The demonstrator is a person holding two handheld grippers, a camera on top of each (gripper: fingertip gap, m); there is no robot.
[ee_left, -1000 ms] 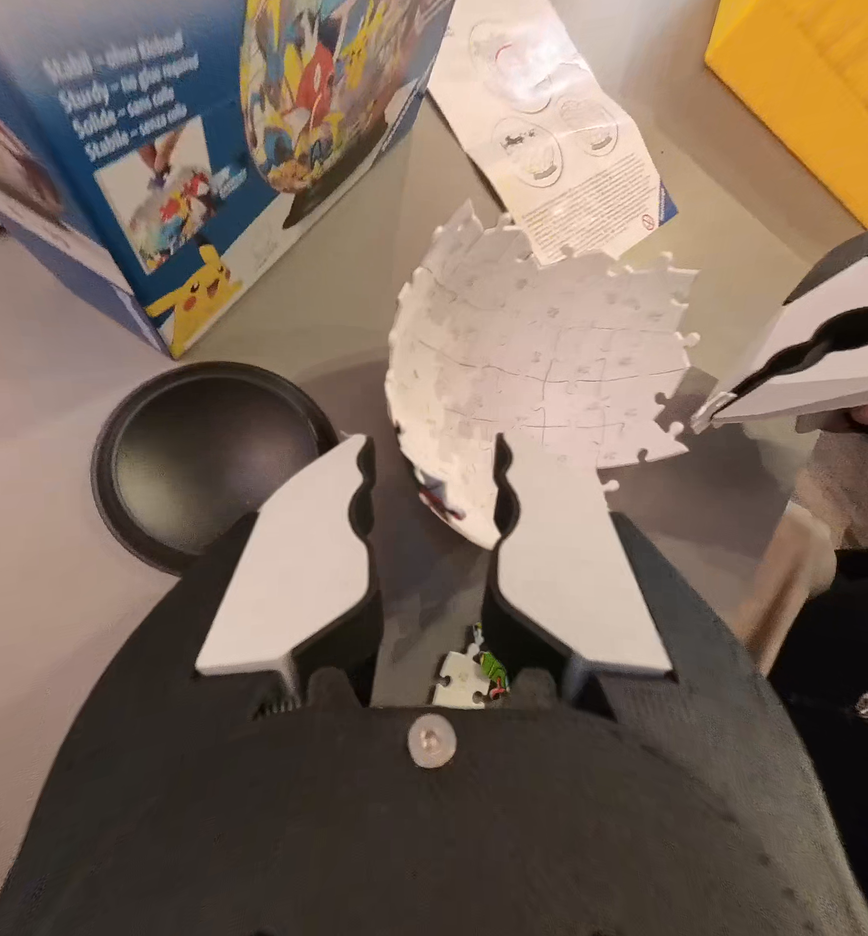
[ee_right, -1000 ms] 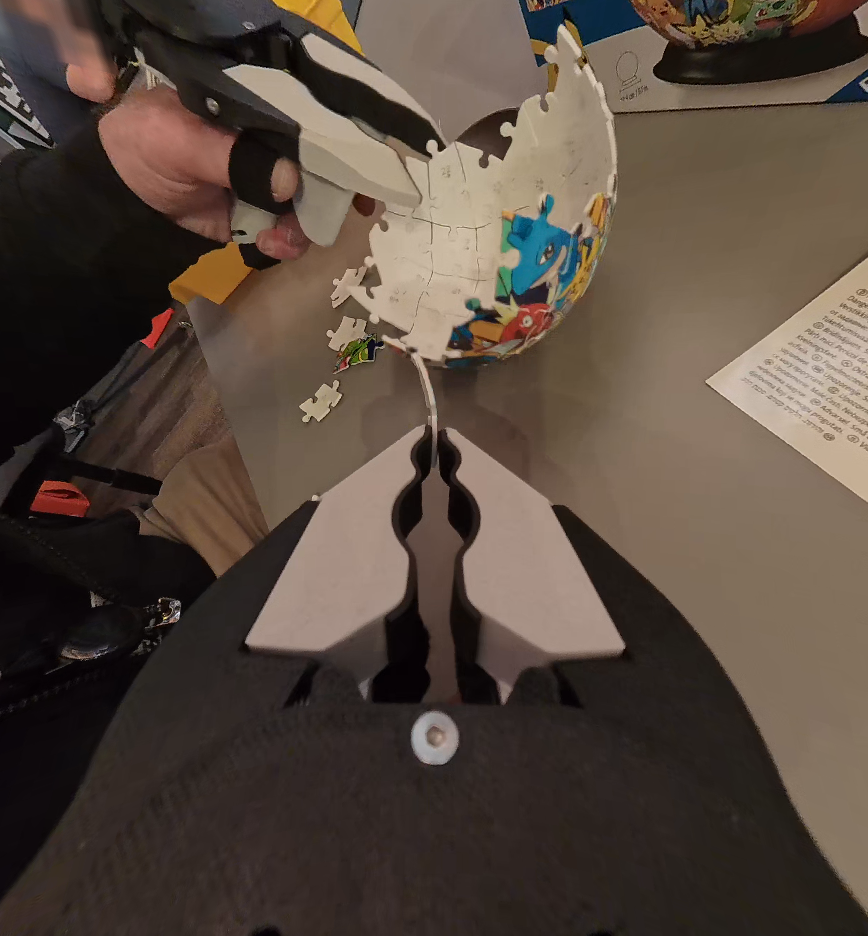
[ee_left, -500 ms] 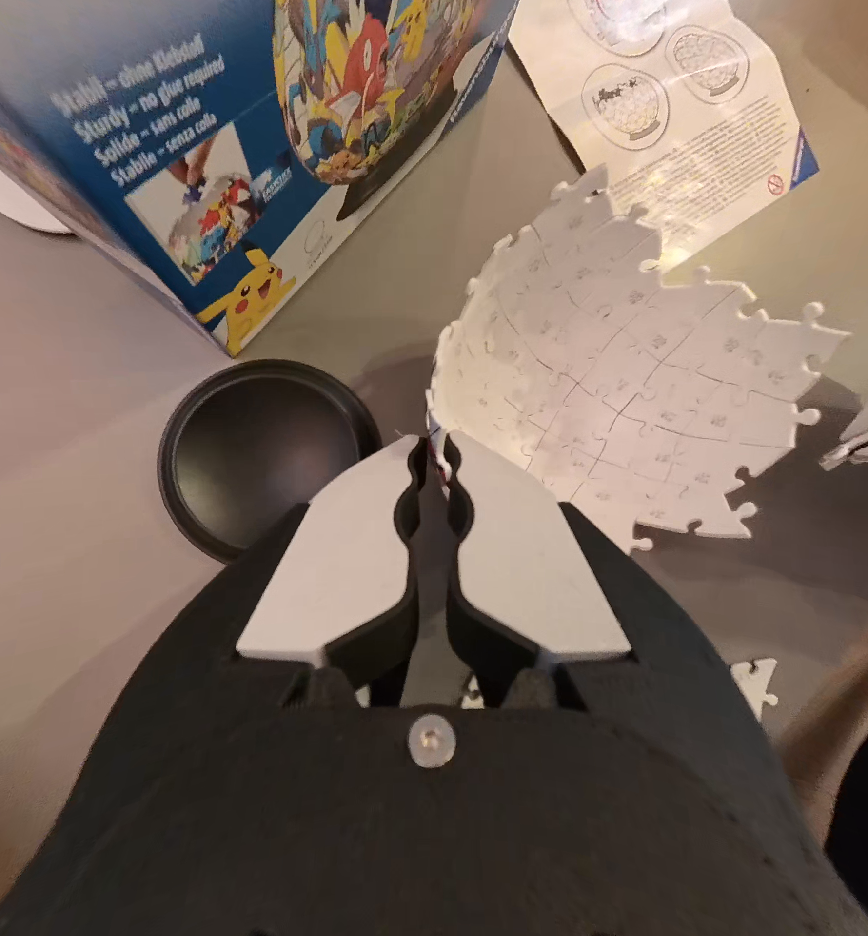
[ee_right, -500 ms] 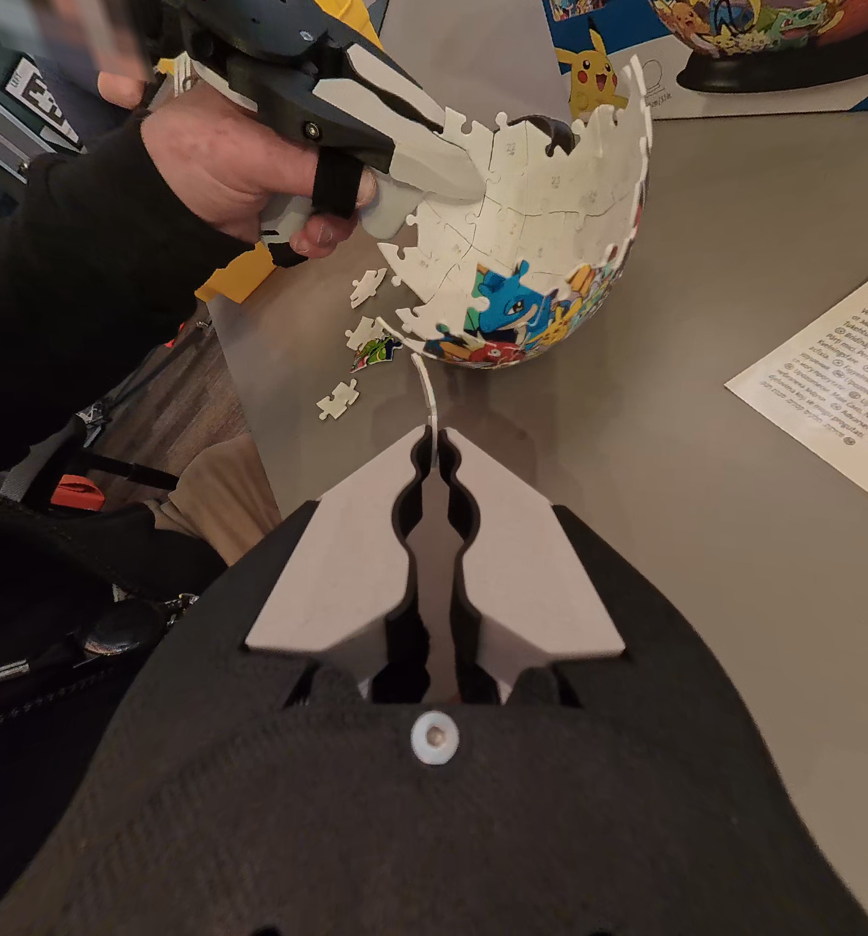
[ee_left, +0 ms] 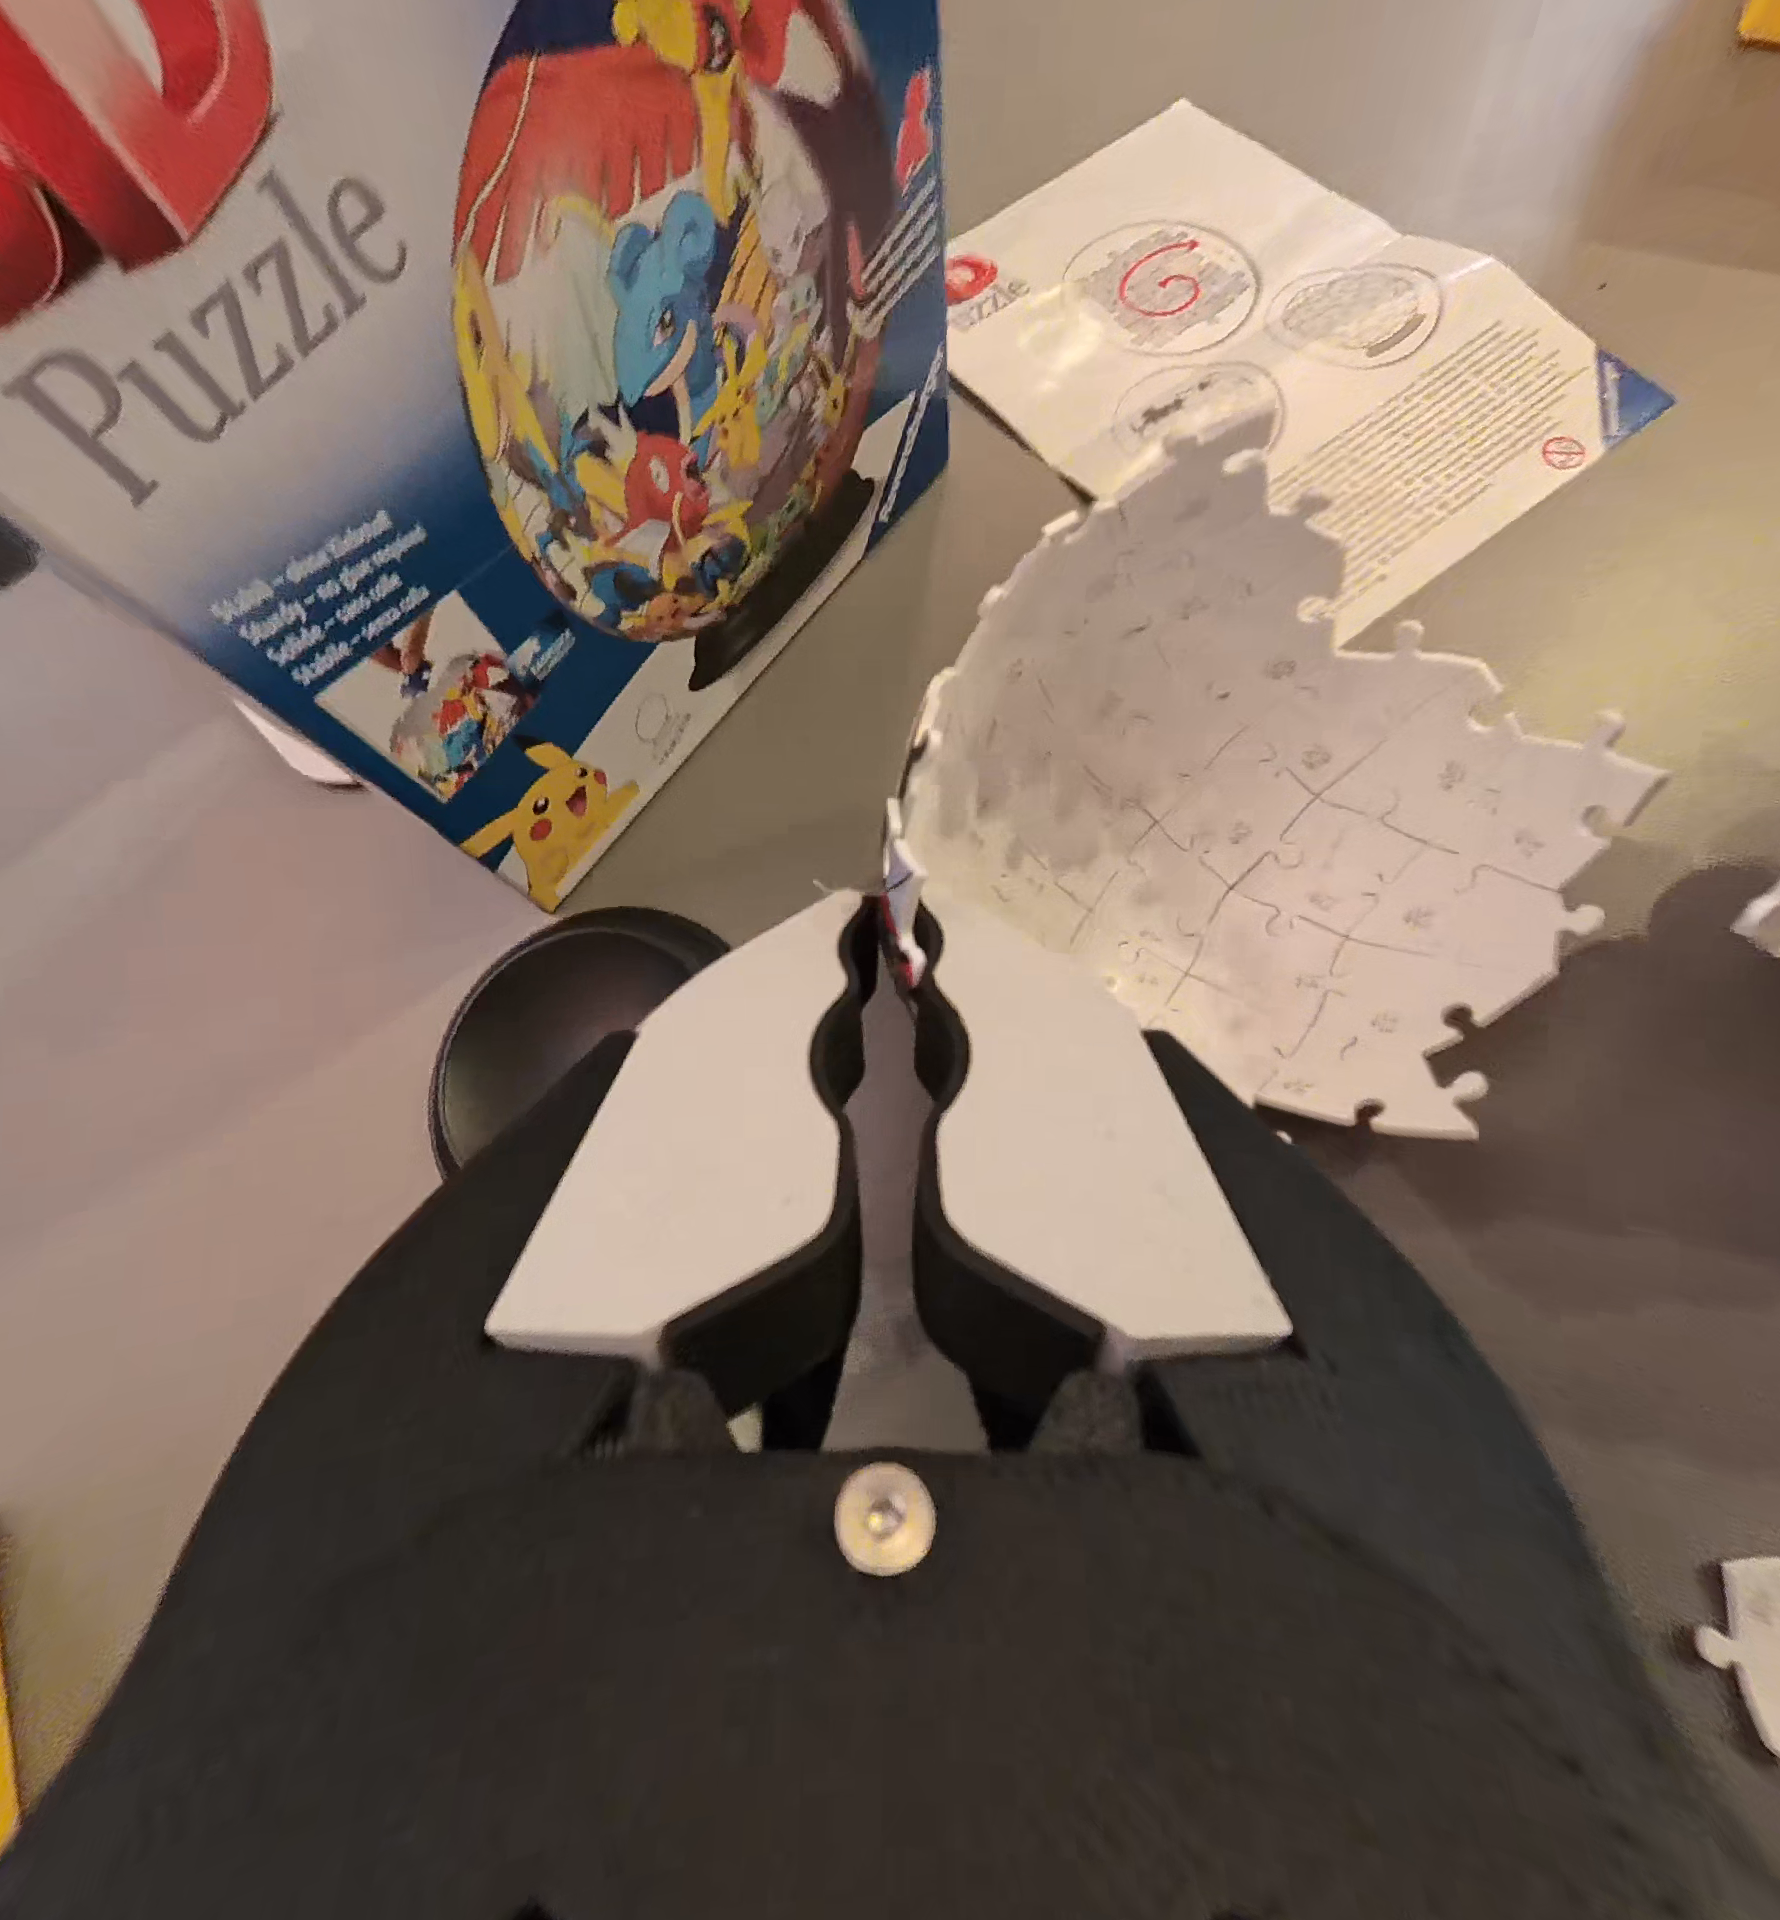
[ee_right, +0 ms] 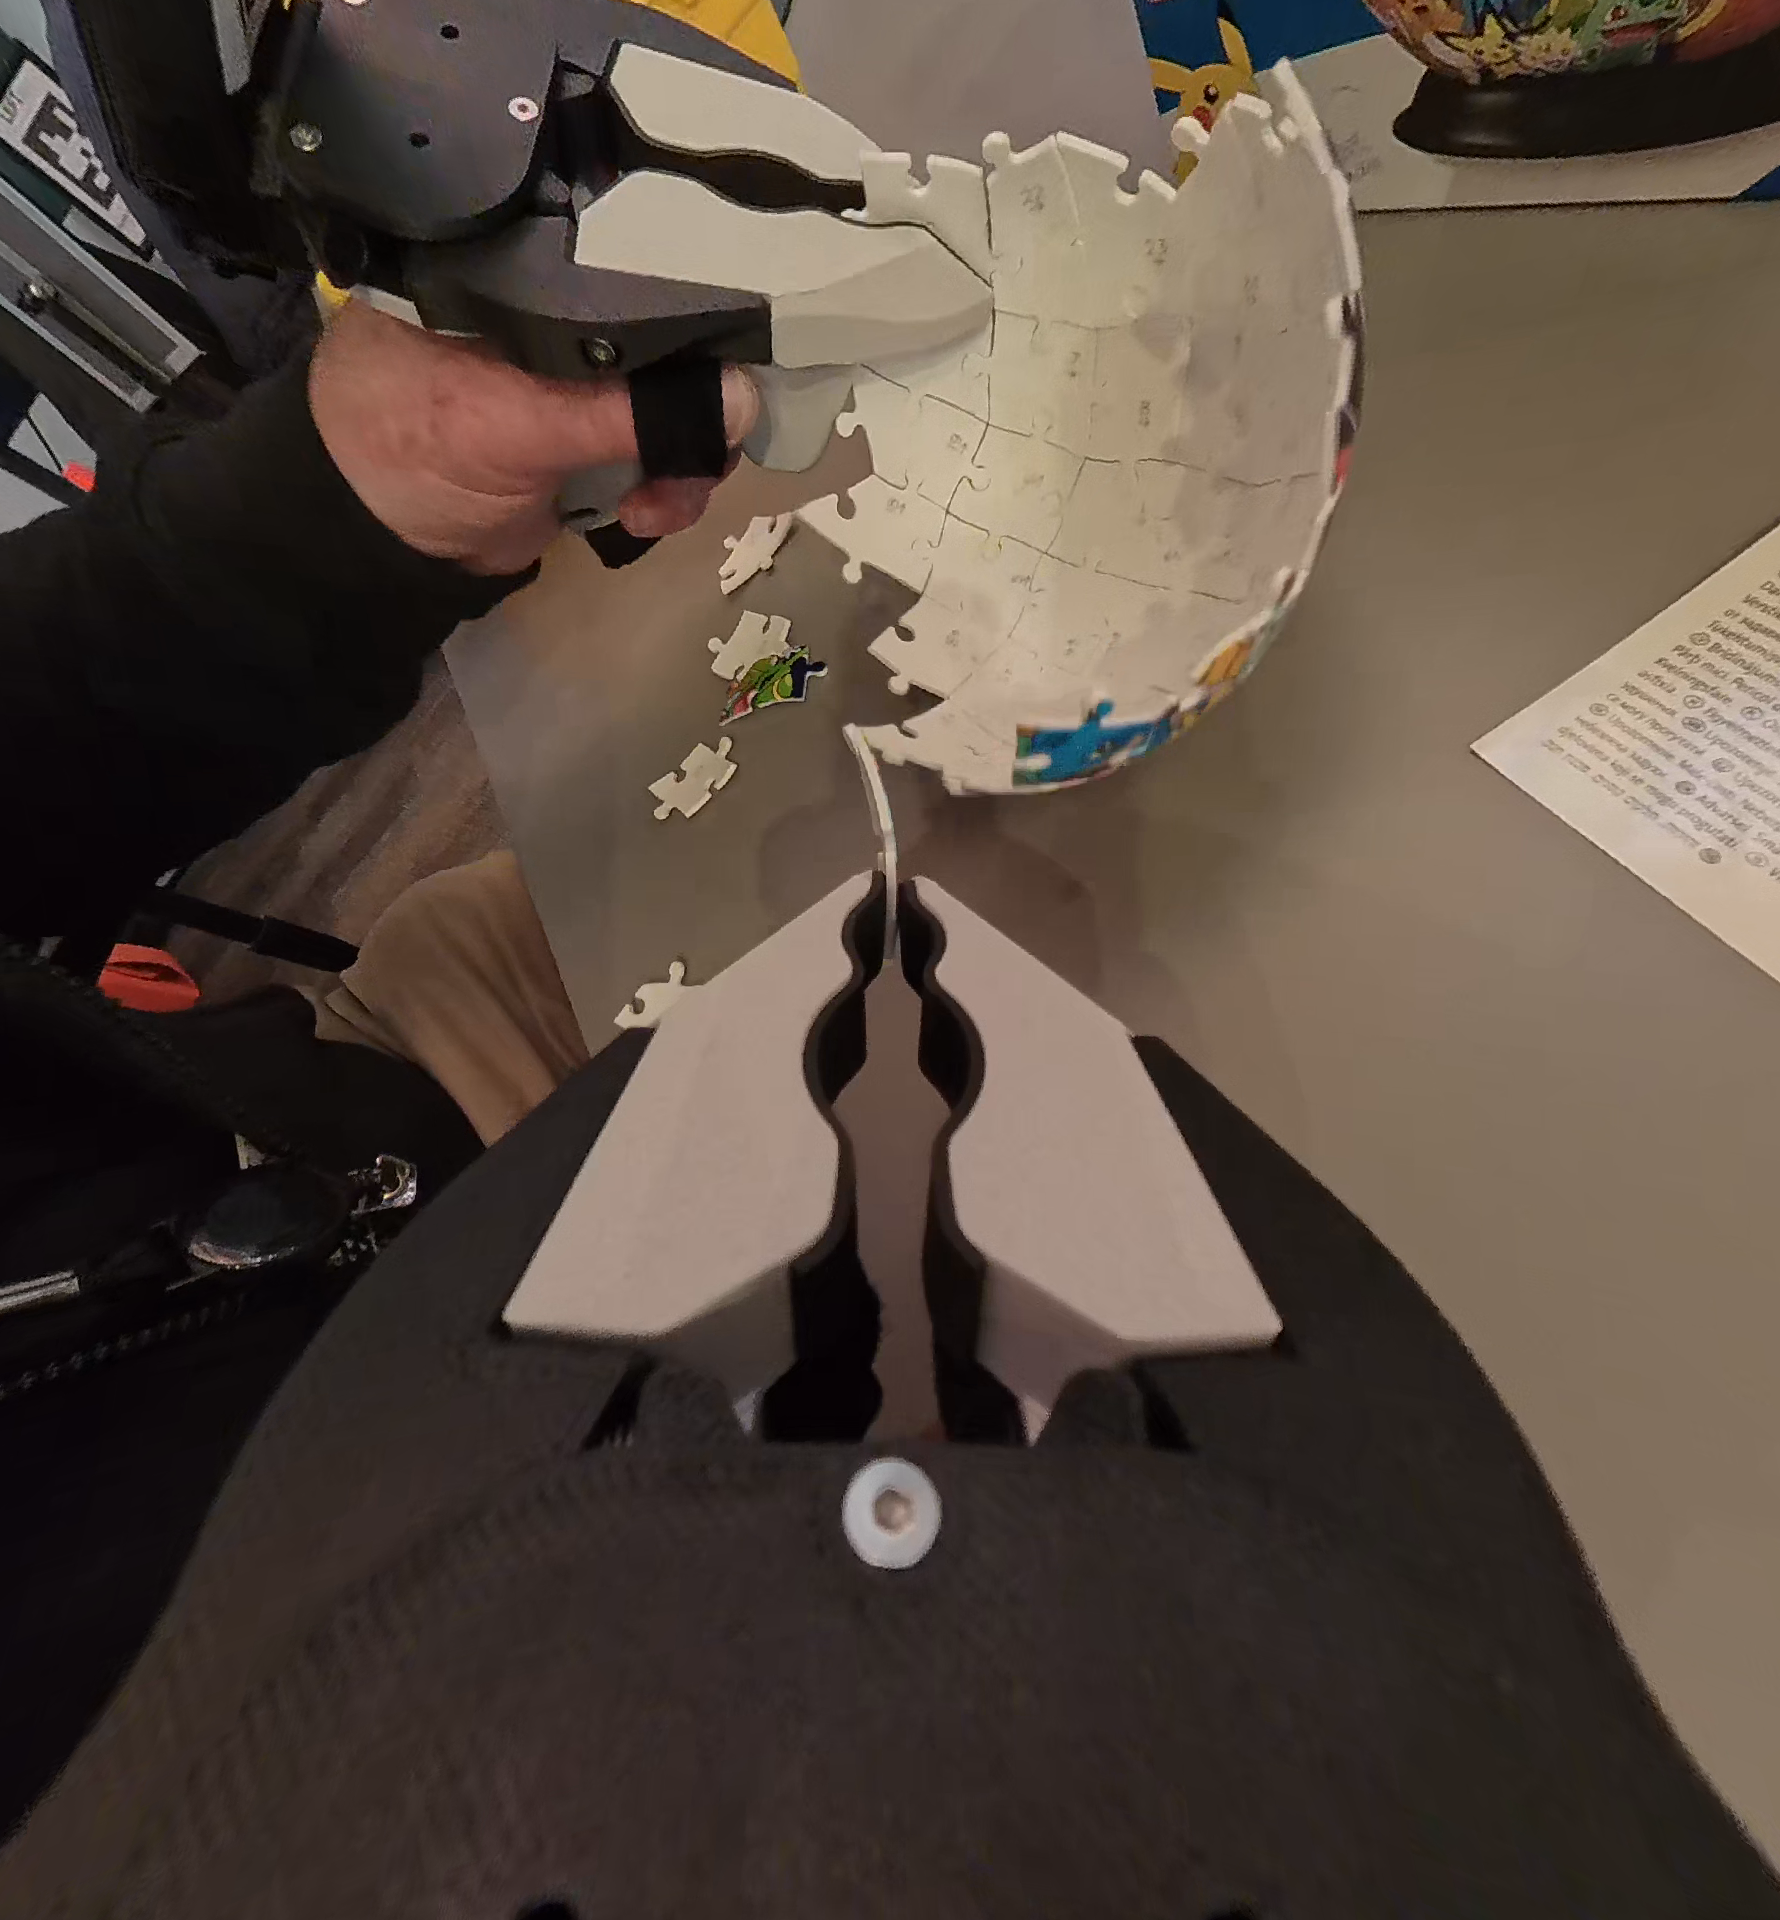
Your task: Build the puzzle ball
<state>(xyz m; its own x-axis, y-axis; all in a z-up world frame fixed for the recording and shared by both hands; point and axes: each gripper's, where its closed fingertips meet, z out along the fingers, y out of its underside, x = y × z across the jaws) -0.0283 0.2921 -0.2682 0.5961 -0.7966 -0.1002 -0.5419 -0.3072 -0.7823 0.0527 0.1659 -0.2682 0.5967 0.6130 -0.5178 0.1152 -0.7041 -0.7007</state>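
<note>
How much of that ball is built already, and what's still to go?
Roughly half looks done: a bowl-shaped part-built ball. The left claw grips its rim; the right claw pinches one curved piece just short of the lower edge. Left: that piece, the loose pieces on the table, and the black stand.

Likely an office or lab: plain grey table (ee_right: 1488,1039), metal drawer unit (ee_right: 65,312) beside it

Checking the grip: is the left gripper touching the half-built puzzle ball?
Touching. The right wrist view shows the left gripper with its jaws shut on the rim of the puzzle ball.
</note>
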